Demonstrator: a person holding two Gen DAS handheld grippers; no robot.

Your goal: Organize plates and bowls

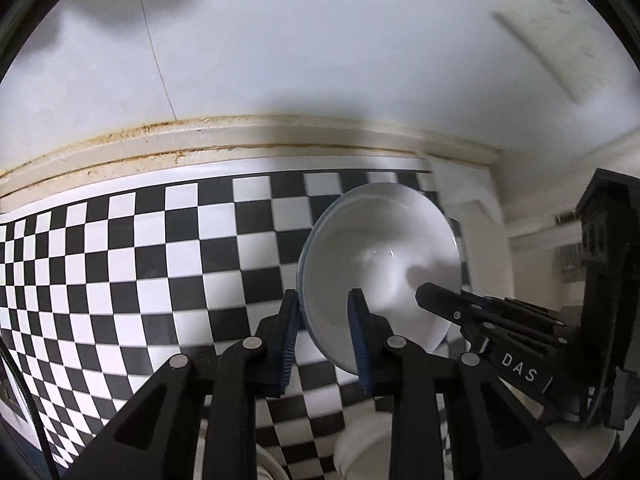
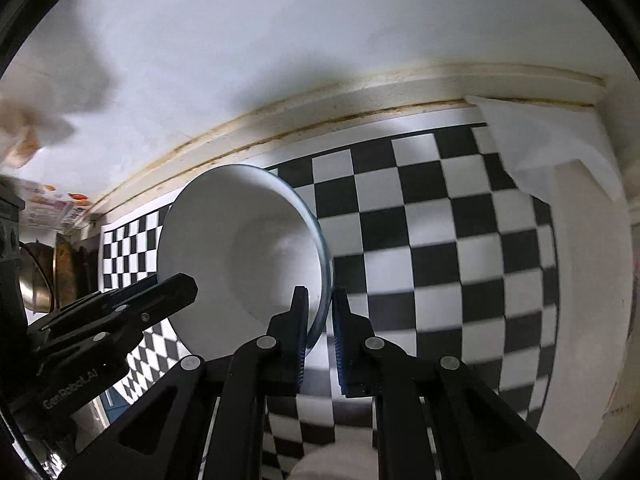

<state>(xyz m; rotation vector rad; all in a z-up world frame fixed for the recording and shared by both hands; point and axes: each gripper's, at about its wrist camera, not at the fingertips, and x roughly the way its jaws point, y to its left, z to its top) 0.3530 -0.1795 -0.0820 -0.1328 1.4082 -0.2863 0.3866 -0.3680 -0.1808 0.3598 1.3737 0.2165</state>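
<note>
A white bowl with a pale blue rim (image 1: 384, 256) is held up above the black-and-white checkered mat (image 1: 160, 264), tilted with its inside toward both cameras. My left gripper (image 1: 326, 336) is shut on its left rim, one finger inside and one outside. My right gripper (image 2: 320, 332) is shut on the bowl's (image 2: 240, 256) opposite rim in the same way. Each gripper shows in the other's view: the right one (image 1: 480, 320) and the left one (image 2: 120, 312). More white dishware lies below (image 1: 368, 448), mostly hidden by the fingers.
A stained cream ledge (image 1: 240, 140) and white wall run along the back of the mat. A white sheet or board (image 2: 560, 184) stands at the right end. A metal pot and wooden items (image 2: 44, 276) sit at the far left.
</note>
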